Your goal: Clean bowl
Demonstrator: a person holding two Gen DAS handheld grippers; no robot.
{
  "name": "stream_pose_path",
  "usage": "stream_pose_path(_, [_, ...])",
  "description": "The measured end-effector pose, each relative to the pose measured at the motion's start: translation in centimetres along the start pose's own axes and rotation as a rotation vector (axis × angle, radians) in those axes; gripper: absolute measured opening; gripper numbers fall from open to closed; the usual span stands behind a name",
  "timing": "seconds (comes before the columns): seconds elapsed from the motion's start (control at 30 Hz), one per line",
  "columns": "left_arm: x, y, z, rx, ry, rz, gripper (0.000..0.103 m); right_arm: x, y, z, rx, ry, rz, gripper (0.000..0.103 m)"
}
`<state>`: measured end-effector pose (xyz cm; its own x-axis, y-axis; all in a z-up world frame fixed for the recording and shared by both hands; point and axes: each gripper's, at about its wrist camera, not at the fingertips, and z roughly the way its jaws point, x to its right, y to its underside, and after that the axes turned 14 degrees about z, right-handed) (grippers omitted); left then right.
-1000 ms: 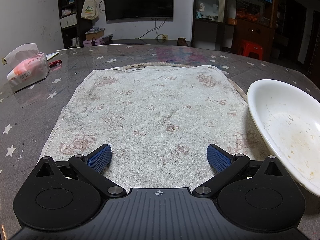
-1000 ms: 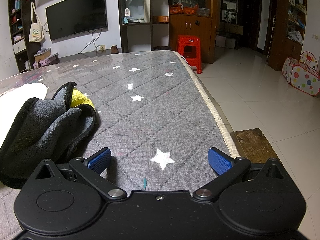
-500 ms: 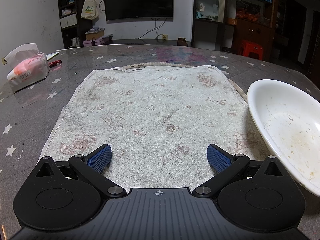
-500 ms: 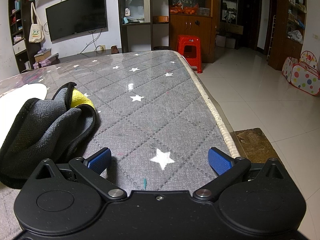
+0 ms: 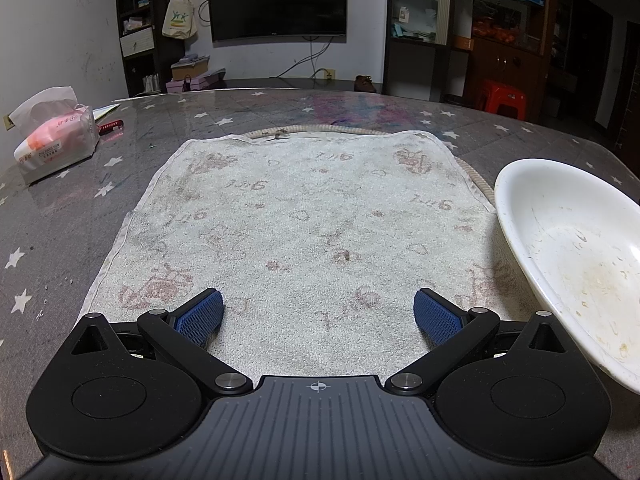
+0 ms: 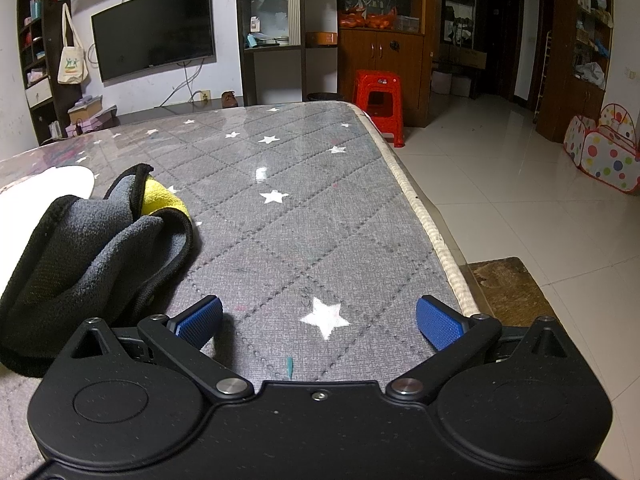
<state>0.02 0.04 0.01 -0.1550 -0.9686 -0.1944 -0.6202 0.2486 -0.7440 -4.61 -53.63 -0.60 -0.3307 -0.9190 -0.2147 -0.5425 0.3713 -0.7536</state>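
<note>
Star-printed grey quilted cloth under glossy clear film covers the bench (image 6: 304,216). Left gripper (image 5: 318,314), ribbed blue fingers spread wide and empty, hovers over a stained, nubby white towel (image 5: 296,220); the soiled white plastic bowl (image 5: 576,248) lies at its right. Right gripper (image 6: 319,320), equally wide and empty, sits beside a crumpled grey-and-yellow microfibre cloth (image 6: 92,248). Nothing has shifted.

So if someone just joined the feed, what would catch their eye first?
The dirty white bowl at the right of the left wrist view, smeared inside, its near part over the stained towel. Then the crumpled grey-and-yellow cloth left of the open right tongs. The left tongs are open over the towel.
</note>
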Motion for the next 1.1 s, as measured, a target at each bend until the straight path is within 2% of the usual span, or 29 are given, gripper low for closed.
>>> stream_pose_path(0.63, [0.0,-0.1,0.1,0.0,0.0,0.0,0.103,4.2,-0.6,-1.7,0.004,0.021,0.013,0.103])
stream_pose_path(1.1, [-0.1,-0.3,0.0,-0.019,0.009,-0.015,0.103,1.9,0.2,-2.2,-0.034,0.02,0.012,0.103])
